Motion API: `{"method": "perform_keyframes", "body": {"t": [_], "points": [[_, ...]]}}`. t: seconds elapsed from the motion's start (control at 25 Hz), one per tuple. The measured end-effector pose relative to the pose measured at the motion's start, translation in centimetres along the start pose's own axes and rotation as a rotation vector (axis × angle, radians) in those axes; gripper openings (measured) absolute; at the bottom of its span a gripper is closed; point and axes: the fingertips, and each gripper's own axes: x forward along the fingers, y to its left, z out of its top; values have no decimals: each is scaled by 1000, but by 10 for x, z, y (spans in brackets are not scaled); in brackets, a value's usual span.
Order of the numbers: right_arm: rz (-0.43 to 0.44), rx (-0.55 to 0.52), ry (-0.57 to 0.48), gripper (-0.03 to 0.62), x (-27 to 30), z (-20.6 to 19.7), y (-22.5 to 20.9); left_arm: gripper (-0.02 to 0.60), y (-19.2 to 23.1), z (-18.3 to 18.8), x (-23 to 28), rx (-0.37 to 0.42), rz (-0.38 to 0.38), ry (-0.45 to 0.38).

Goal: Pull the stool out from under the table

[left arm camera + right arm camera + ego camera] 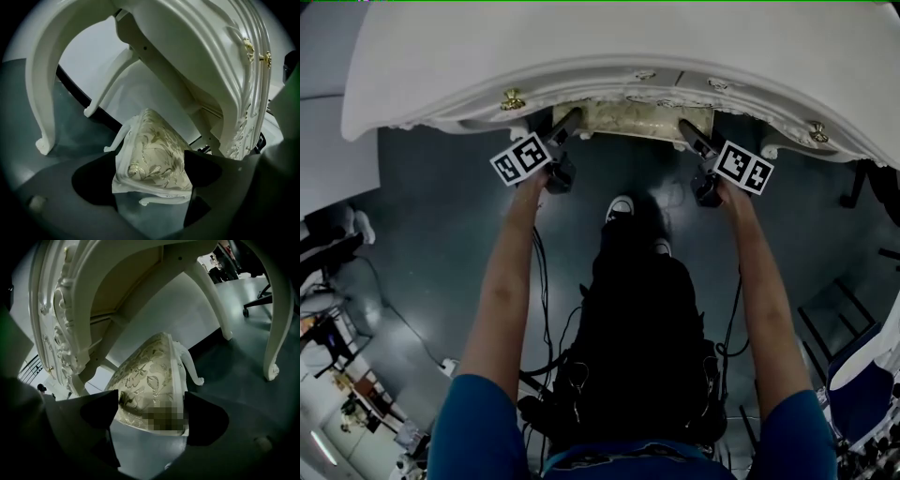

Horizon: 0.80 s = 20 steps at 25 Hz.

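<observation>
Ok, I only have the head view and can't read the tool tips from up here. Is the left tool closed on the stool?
Observer: No. The left tool is open, with the stool's cushioned seat edge between its jaws.
Operator: And the right one?
Observer: The right tool is open too, its jaws either side of the seat's other end.
Operator: Could anything snag it on the way out?
Observer: Unlikely on the left: the table's near curved leg stands well aside of the stool, not touching it.
</observation>
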Motion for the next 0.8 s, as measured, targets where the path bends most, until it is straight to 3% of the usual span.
{"method": "perform_keyframes", "body": {"t": [0.16, 0.28, 0.44, 0.8], "points": [[-17, -7, 16, 428, 0, -2, -1, 457, 2, 0, 8, -12, 6, -25], [-24, -8, 39, 413, -3, -1, -3, 406, 0, 2, 10, -14, -17, 5], [-32, -4, 55, 400, -7, -5, -3, 399, -2, -2, 6, -7, -11, 13], [-35, -11, 132, 397, -31, -40, -2, 394, 0, -39, -35, -57, 20, 22]]}}
